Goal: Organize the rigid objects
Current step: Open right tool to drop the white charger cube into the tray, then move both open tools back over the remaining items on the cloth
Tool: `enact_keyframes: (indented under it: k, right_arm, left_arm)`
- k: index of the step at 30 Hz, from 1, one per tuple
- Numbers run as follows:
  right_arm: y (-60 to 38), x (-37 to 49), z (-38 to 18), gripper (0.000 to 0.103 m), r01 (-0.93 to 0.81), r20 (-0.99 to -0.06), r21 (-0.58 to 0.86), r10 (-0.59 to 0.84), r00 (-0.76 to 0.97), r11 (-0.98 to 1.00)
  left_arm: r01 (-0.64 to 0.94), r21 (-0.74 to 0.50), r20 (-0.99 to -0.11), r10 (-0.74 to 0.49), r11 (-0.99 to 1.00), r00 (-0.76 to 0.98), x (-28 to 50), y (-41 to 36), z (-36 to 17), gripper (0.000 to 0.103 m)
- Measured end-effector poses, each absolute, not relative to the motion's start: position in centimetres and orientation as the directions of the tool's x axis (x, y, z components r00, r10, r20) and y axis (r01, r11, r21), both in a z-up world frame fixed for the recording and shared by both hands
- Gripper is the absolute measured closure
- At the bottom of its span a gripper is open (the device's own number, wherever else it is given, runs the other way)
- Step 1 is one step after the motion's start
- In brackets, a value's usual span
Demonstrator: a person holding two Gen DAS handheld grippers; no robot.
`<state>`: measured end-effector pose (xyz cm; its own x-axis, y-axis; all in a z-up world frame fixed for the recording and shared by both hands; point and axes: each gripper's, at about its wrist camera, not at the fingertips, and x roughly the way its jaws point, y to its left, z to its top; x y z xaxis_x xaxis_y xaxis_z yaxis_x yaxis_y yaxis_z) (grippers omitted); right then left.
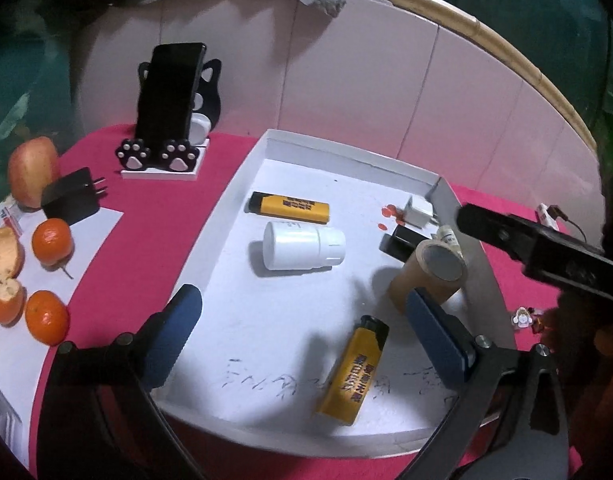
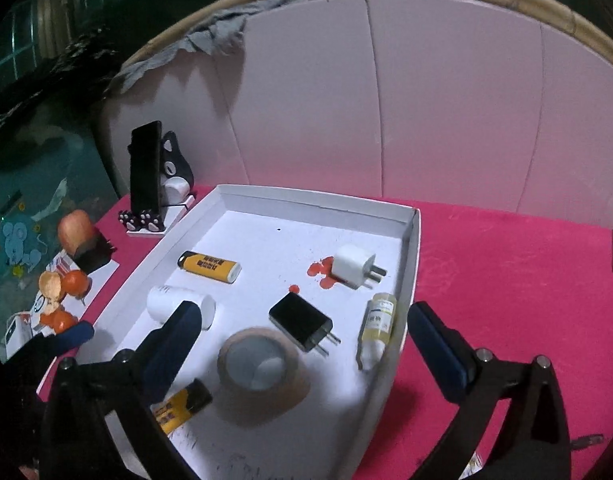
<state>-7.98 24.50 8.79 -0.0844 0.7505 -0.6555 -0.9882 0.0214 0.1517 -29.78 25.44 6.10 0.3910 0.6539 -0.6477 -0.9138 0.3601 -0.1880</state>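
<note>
On the pink tablecloth, the shallow white cardboard tray (image 2: 412,264) is holding two yellow lighters, a white bottle (image 1: 302,249), a brown tape roll (image 2: 258,364) and two chargers. The left gripper (image 1: 306,344) is hovering spread wide, grasping nothing; the right gripper (image 2: 302,344) is likewise released, seemingly above the tape.

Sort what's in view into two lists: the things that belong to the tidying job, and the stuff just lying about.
Part of the job:
white tray
two yellow lighters
white bottle
tape roll
black charger
white charger
small dropper bottle
second black charger, not yet in the tray

Lying about:
apple
oranges
orange peel
phone on its stand
</note>
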Motion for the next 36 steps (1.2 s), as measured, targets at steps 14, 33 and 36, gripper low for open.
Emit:
enact_keyframes:
  k: [14,33,36]
  right_arm:
    - [15.6,-2.4,12.7,0.000,-0.952,-0.517,0.280,0.855,-0.042,0.122]
    - [5.7,8.8,9.2,0.000,-0.833,-0.544,0.353,0.818,0.187,0.426]
    - [4.7,9.7,8.5,0.000,-0.814,-0.554,0.367,0.809,0.197,0.449]
  left_arm:
    - [-0.903,-0.217,-0.608,0.672,0.371,0.422,-30.1,23.6,7.3,0.000]
    - [-0.816,-0.163,-0.610,0.593,0.555,0.525,-23.6,19.3,8.3,0.000]
    - [-0.761,-0.153,-0.614,0.543,0.630,0.573,-21.5,17.6,8.2,0.000]
